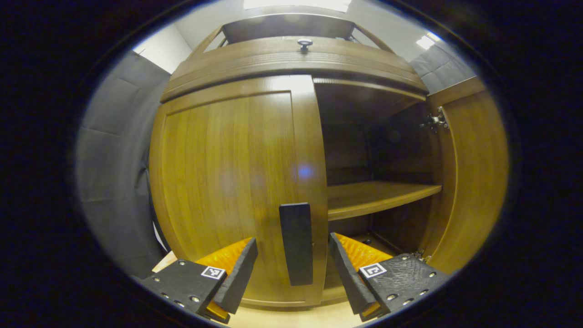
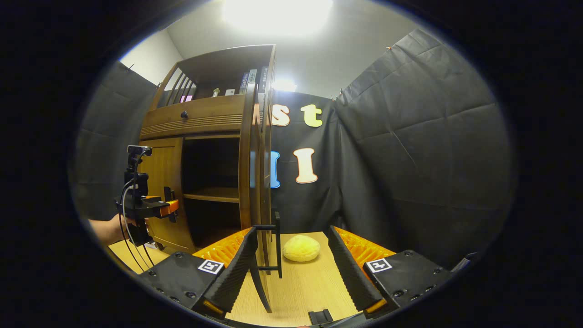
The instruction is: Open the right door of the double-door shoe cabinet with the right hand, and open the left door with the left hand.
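One stiff, hinged left door remains shut; its rigid handle, lower centre, sits between the left gripper fingers (spread wide, gripping nothing).

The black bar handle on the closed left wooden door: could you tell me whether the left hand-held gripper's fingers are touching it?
Apart. The left gripper view shows brown door on both sides of the black bar handle, between it and each finger.
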Demonstrator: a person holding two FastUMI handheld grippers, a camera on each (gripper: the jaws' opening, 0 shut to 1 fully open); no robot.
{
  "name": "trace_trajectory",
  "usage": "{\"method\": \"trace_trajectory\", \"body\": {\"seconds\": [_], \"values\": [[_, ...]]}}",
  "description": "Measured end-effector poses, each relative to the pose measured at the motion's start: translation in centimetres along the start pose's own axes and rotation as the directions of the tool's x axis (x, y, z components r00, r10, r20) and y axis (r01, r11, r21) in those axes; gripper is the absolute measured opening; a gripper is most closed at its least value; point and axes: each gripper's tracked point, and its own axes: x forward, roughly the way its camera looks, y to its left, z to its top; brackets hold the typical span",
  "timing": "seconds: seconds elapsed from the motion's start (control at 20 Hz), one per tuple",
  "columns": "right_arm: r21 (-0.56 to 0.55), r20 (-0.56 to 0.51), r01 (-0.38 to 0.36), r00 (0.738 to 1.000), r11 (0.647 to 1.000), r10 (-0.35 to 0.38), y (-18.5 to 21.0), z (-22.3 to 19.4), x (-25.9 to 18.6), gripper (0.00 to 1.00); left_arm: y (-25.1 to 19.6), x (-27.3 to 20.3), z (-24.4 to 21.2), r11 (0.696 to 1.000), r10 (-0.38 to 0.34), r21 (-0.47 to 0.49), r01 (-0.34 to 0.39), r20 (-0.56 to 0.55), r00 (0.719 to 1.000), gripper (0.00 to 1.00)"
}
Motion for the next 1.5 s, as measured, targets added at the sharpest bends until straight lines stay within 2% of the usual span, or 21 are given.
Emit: {"method": "trace_trajectory", "body": {"seconds": [0.05, 0.1, 0.3, 0.35, 0.5, 0.7, 1.05, 1.35, 1.45, 1.5], "values": [[0.005, -0.001, 0.002, 1.0, 1.0, -0.002, 0.0, 0.1, 0.1, 0.98, -0.1, 0.0, 0.1, 1.0, -0.005, -0.005, 0.005, -0.01, 1.0, 0.93], [0.01, -0.001, 0.002, 1.0, 1.0, -0.002, -0.1, 0.1, 0.2, 0.98, -0.1, 0.1, 0.0, 1.0, -0.012, -0.011, 0.011, -0.013, 1.0, 0.93], [0.021, -0.004, -0.002, 1.0, 1.0, 0.002, -0.1, -0.2, 0.2, 0.98, 0.0, 0.8, -0.3, 0.999, 0.0, -0.032, 0.0, -0.004, 1.0, 0.5], [0.017, -0.005, -0.002, 1.0, 1.0, 0.002, 0.0, -0.2, 0.2, 0.98, -0.7, 1.0, -0.3, 0.998, -0.025, -0.052, 0.025, -0.011, 1.0, 0.39], [-0.001, -0.006, -0.006, 1.0, 1.0, 0.006, 0.1, -0.4, -0.1, 0.98, -0.1, 0.8, -0.6, 0.999, 0.018, -0.045, -0.019, -0.02, 1.0, 0.3], [-0.011, -0.004, -0.018, 1.0, 1.0, 0.018, 0.6, -0.6, -0.6, 0.98, -0.2, 0.1, -0.7, 0.999, 0.014, -0.048, -0.016, -0.038, 0.999, 0.16], [-0.037, 0.009, -0.065, 0.998, 0.997, 0.065, 2.9, -0.2, -1.4, 0.98, 0.1, -2.4, -0.6, 0.998, -0.004, -0.07, 0.0, -0.046, 0.999, 0.21], [-0.049, 0.006, -0.1, 0.995, 0.994, 0.101, 4.8, -0.2, -2.3, 0.99, 0.7, -4.0, 0.0, 0.997, 0.0, -0.072, -0.004, -0.046, 0.999, 0.21], [-0.049, 0.008, -0.114, 0.993, 0.992, 0.114, 5.6, -0.1, -2.6, 0.99, 1.2, -5.3, -0.2, 0.997, 0.0, -0.073, -0.003, -0.043, 0.999, 0.16], [-0.046, 0.007, -0.122, 0.992, 0.991, 0.123, 6.0, -0.1, -2.7, 0.99, 1.3, -5.8, -0.6, 0.997, -0.003, -0.076, 0.0, -0.043, 0.999, 0.2]]}}
